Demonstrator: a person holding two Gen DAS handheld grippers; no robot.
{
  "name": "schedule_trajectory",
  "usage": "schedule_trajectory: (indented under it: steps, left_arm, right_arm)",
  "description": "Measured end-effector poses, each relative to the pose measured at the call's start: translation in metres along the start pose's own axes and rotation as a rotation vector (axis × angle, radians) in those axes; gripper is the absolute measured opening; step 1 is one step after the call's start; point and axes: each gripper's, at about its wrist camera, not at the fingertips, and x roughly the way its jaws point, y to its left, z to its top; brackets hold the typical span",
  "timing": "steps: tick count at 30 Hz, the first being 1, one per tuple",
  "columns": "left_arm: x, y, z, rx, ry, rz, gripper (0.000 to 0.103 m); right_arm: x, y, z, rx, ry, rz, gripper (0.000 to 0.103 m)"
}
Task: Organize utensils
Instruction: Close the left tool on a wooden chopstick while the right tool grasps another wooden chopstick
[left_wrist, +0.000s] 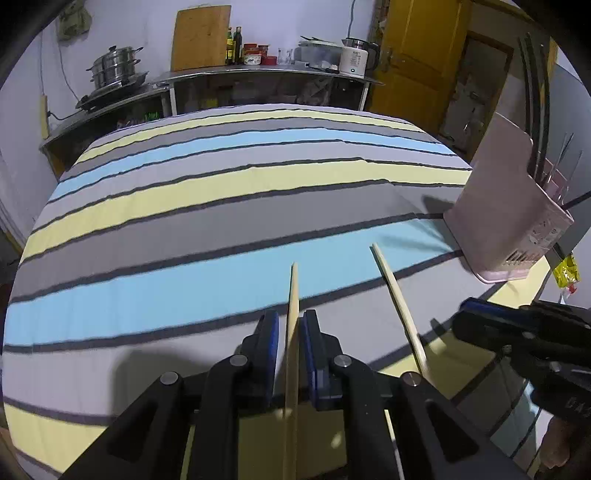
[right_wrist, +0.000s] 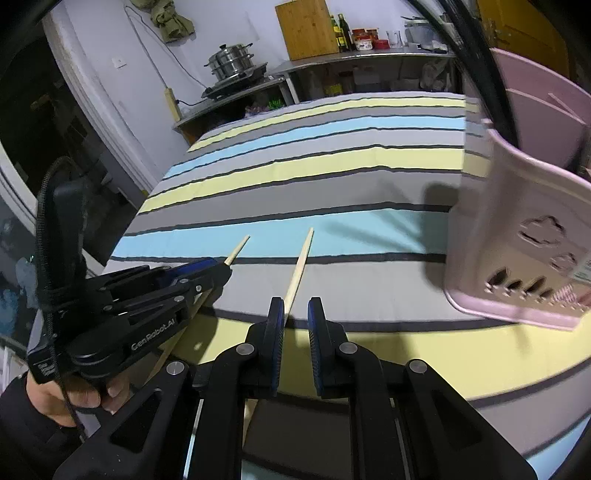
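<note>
My left gripper is shut on a wooden chopstick that sticks out forward above the striped cloth; the same gripper and the chopstick's tip show in the right wrist view. A second chopstick lies to its right; in the right wrist view this chopstick runs along the left finger of my right gripper, whose jaws stand apart with a gap. A pink utensil holder stands at the right, close by in the right wrist view, with utensils in it.
The table carries a striped cloth of blue, yellow and grey. Behind it stands a steel counter with a steamer pot, a cutting board, bottles and a kettle. A yellow door is at the back right.
</note>
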Motion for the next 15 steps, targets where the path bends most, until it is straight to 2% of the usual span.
schedule_trajectory:
  steps: [5,10,15]
  left_arm:
    - [0.004,0.002,0.004,-0.003,-0.005,0.025,0.009]
    - [0.001,0.016,0.003,-0.067,-0.017,0.054,0.007]
    - [-0.001,0.029,0.003,-0.113,-0.017,0.052,0.007]
  right_arm:
    - [0.017,0.001,0.009,0.000,0.015,-0.009,0.013]
    - [0.031,0.003,0.018,-0.010,0.029,-0.026,0.013]
    - [0.042,0.004,0.023,-0.022,0.041,-0.054,0.013]
